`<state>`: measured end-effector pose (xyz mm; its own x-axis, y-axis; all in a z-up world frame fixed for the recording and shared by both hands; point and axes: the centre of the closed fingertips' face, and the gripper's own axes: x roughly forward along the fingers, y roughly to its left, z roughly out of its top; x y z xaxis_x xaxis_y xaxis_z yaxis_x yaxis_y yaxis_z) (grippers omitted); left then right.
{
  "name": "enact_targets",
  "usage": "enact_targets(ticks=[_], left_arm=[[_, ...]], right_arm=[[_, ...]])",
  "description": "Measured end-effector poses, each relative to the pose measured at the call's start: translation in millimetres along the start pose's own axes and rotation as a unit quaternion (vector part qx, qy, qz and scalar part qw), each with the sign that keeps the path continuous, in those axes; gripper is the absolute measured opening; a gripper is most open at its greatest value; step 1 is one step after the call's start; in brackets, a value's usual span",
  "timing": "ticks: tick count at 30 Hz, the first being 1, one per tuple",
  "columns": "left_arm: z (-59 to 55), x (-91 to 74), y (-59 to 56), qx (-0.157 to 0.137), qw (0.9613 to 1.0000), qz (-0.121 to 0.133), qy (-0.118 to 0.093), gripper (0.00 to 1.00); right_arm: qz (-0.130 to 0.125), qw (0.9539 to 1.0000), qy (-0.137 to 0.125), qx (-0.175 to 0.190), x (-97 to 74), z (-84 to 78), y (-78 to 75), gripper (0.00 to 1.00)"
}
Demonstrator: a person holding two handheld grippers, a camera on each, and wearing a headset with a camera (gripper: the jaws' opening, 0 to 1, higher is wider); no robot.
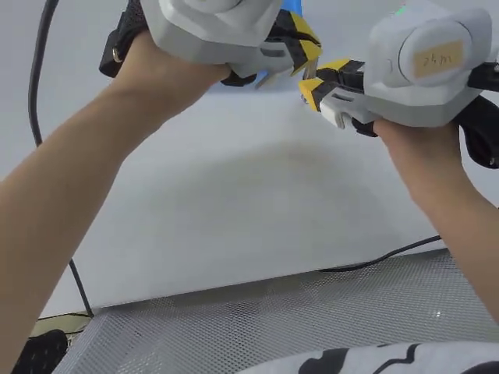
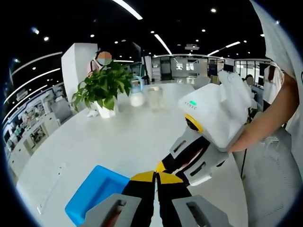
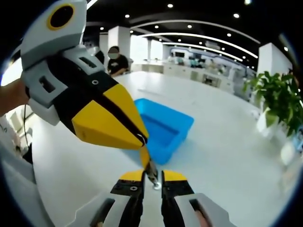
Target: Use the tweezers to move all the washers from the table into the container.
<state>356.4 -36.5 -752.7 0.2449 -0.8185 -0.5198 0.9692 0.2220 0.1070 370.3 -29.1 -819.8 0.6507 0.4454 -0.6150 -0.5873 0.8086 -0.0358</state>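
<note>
Currently on record, by view.

Head view: left gripper (image 1: 306, 45) and right gripper (image 1: 316, 82) are held nose to nose, raised over a white table (image 1: 257, 202). Slivers of the blue container (image 1: 291, 6) show behind them. A black cable (image 1: 35, 70) hangs at the left edge and a grey mesh surface (image 1: 312, 312) lies along the near edge. Neither gripper's jaw state can be read from this angle.

Left gripper view: its own yellow tips are pressed together. The right gripper comes in from the right, its nose touching or almost touching them. The container lies on the table below and to the left, and its inside cannot be seen. A potted plant (image 2: 105, 82) stands far back on the table.

Right gripper view: the left gripper's jaws are closed, with a slim metal piece, apparently the tweezers (image 3: 151, 171), sticking out of their tip. That piece reaches down into the narrow gap between the right gripper's own jaws, but whether they pinch it cannot be told. The container sits just beyond, open side up, and its inside looks bare.
</note>
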Motion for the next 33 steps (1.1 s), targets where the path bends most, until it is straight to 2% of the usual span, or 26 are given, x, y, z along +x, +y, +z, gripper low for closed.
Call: enact_targets(ticks=[9,11,14,18,21,27,29,31,33], left_arm=[[-0.4,-1.5,-1.8,-0.001,1.0000,-0.001,0.001,0.00],[-0.4,-1.6,-2.2,0.000,1.0000,-0.002,0.002,0.00],[0.1,-1.2,-3.5,0.005,1.0000,-0.004,0.005,0.00],[1.7,0.6,-6.0,0.012,0.9999,-0.008,0.006,0.00],[3.1,2.1,-7.2,0.010,0.9999,-0.010,0.003,0.00],[3.3,4.4,-11.6,0.014,0.9998,-0.015,0.004,0.00],[2.2,3.7,-11.8,0.018,0.9997,-0.014,0.008,0.00],[1.1,2.5,-12.4,0.023,0.9995,-0.015,0.014,0.00],[3.4,-1.3,-12.7,0.022,0.9996,-0.016,0.010,0.00]], right_arm=[[0.028,0.9991,0.013,-0.029,5.9,-1.9,2.5,0.08],[0.036,0.9977,0.021,-0.054,7.8,-3.2,2.2,0.08],[0.054,0.9962,0.024,-0.064,9.4,-2.0,4.0,0.08],[0.074,0.9904,0.037,-0.110,9.4,-3.7,4.5,0.06],[0.069,0.9876,0.040,-0.135,8.0,-5.5,5.2,0.04],[0.056,0.9891,0.036,-0.132,7.0,-6.0,3.5,0.03],[0.052,0.9880,0.040,-0.140,7.5,-5.6,3.4,0.03],[0.045,0.9847,0.049,-0.161,6.4,-6.2,2.7,0.03],[0.046,0.9853,0.044,-0.159,4.0,-2.2,4.6,0.03]])
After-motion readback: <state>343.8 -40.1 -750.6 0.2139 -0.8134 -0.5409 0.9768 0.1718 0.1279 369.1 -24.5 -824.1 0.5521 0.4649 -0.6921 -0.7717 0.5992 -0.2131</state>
